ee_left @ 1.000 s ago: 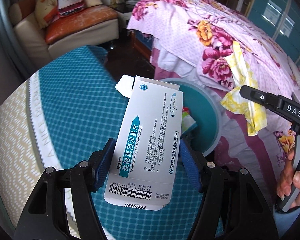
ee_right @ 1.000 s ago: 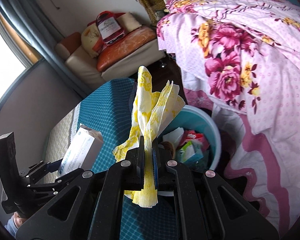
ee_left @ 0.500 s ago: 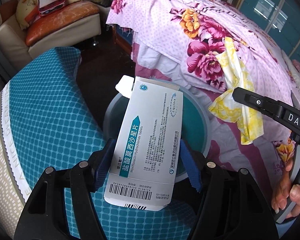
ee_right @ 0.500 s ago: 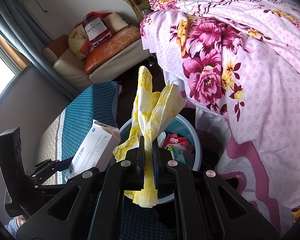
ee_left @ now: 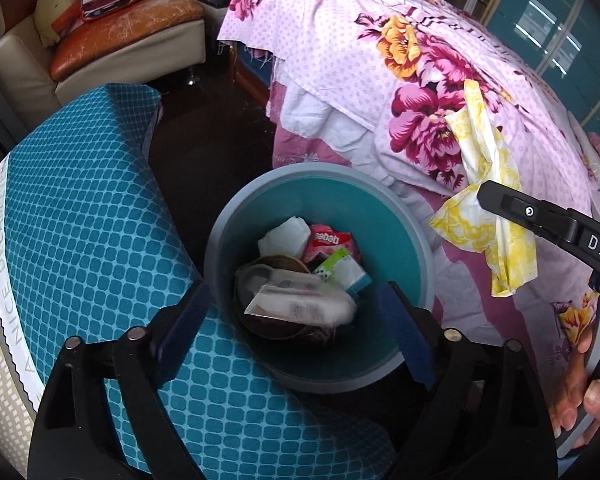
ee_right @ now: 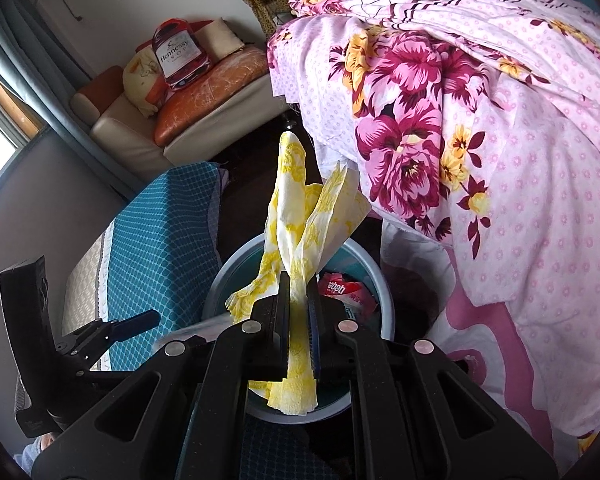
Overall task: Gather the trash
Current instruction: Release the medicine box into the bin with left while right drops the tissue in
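My left gripper (ee_left: 296, 332) is open and empty above the round teal trash bin (ee_left: 416, 232). The white medicine box (ee_left: 300, 304) is blurred inside the bin, on top of wrappers and a tissue. My right gripper (ee_right: 298, 334) is shut on a yellow-patterned paper napkin (ee_right: 296, 216) and holds it over the bin's rim (ee_right: 384, 280). In the left wrist view the napkin (ee_left: 484, 200) hangs from the right gripper to the right of the bin. The left gripper shows in the right wrist view (ee_right: 140, 320) at lower left.
The bin stands on the dark floor between a teal-patterned covered surface (ee_left: 80, 208) on the left and a bed with a pink floral quilt (ee_left: 400, 80) on the right. A sofa with cushions (ee_left: 120, 40) stands at the back left.
My left gripper has opened and let go of the medicine box, which has dropped into the bin. The right gripper still holds the napkin and has moved closer over the bin.
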The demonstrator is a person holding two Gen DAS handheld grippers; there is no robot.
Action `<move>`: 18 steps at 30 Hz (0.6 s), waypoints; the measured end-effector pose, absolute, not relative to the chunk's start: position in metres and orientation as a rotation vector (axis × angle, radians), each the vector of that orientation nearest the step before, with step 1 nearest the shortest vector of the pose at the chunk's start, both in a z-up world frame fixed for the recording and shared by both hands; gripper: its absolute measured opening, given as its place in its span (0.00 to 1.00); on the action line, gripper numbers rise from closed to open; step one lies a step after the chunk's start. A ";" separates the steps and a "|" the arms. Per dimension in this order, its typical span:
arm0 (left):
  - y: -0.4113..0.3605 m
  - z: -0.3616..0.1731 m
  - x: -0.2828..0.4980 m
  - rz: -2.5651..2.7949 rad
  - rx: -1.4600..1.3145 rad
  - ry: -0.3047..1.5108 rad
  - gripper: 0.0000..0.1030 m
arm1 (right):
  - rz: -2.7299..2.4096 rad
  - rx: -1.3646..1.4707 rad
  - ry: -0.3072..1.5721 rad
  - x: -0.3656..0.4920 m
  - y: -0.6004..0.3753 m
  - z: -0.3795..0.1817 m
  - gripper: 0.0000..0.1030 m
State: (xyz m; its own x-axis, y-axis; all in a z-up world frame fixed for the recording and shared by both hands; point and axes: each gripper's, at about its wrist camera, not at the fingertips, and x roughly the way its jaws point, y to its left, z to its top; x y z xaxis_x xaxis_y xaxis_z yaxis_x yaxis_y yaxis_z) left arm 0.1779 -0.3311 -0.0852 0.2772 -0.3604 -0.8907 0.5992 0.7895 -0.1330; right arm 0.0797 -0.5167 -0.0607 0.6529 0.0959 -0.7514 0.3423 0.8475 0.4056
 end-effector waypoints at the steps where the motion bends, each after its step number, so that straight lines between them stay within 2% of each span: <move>1: -0.328 -0.086 0.178 -0.647 0.245 1.118 0.87 | -0.148 0.557 0.860 0.080 -0.517 -0.061 0.09; 18: -0.270 -0.082 0.185 -0.566 0.161 1.136 0.89 | -0.121 0.509 0.922 0.111 -0.489 -0.070 0.09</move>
State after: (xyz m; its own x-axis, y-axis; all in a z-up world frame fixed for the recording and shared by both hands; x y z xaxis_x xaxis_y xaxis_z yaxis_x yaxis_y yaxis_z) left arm 0.1849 -0.2705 -0.0824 0.2988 -0.3443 -0.8901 0.5033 0.8492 -0.1595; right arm 0.1112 -0.4890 -0.0700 0.6065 0.1141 -0.7869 0.3127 0.8756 0.3680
